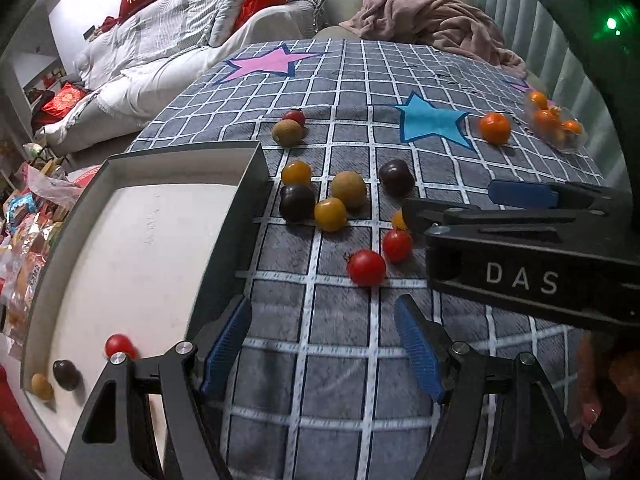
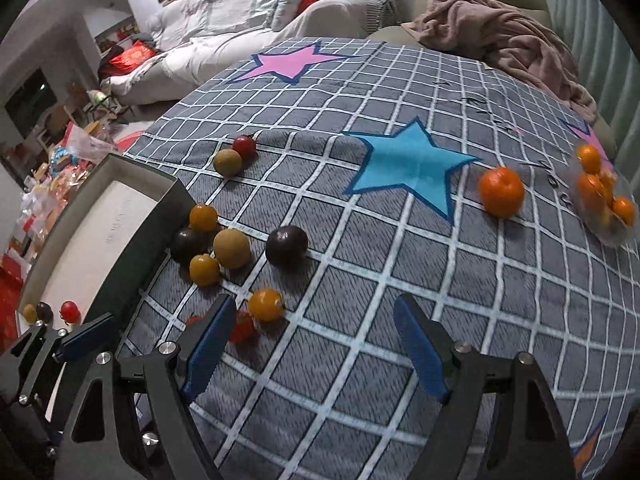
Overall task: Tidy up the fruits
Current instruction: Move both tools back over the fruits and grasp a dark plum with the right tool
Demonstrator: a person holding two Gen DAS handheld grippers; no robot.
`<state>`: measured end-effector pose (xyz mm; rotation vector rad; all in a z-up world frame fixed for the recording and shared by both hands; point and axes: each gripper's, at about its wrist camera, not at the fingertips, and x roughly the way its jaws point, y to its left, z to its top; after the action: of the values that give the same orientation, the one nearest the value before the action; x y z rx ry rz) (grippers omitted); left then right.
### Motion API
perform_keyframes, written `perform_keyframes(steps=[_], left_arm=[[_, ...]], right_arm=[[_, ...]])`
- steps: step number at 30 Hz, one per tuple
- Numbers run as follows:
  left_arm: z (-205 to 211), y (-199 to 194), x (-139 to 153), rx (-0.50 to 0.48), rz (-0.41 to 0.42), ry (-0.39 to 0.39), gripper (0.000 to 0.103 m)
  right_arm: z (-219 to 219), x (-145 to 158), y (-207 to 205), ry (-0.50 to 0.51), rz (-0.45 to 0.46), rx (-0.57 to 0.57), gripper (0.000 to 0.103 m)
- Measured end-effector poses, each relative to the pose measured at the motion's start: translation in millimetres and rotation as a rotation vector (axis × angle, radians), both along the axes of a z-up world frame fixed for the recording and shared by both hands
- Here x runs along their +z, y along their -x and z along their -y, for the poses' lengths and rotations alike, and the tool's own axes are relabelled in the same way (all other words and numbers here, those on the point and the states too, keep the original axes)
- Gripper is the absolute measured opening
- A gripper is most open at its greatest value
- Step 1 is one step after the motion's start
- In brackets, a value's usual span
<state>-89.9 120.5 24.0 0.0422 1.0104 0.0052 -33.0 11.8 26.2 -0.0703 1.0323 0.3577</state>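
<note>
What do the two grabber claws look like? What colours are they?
Both look alike. The left gripper has black angular metal arms with triangle cut-outs, silver round bolts, and blue ridged pads on its fingers. The right gripper matches; seen from the left camera, its black body carries white letters "DAS".

white-quilted bed (image 1: 160, 40) behind, pink blanket (image 1: 432, 20) on beige chair (pale curtain (image 1: 516, 8) right).
</note>
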Motion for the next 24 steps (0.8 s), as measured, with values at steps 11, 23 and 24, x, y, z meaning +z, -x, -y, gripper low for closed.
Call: perform_keyframes(steps=[11,23,24], left_arm=[[3.4,-20.5,-12.3,0.021,-0.009,-0.002,0.075],[4.5,-27.2,-13.2,0.032,0.012,0.024,0.075],[5.2,-27.6,-13.2,0.027,0.013,0.020,0.075]], right_arm=[[-13.2,-13.1,-17.3,0.026,0.005,0.053,0.078],[-24.8,-14.0,-24.8,0.006,0.026,0.101,0.028],[-24.2,-13.6,-24.5,0.004,0.026,0.097,0.028]])
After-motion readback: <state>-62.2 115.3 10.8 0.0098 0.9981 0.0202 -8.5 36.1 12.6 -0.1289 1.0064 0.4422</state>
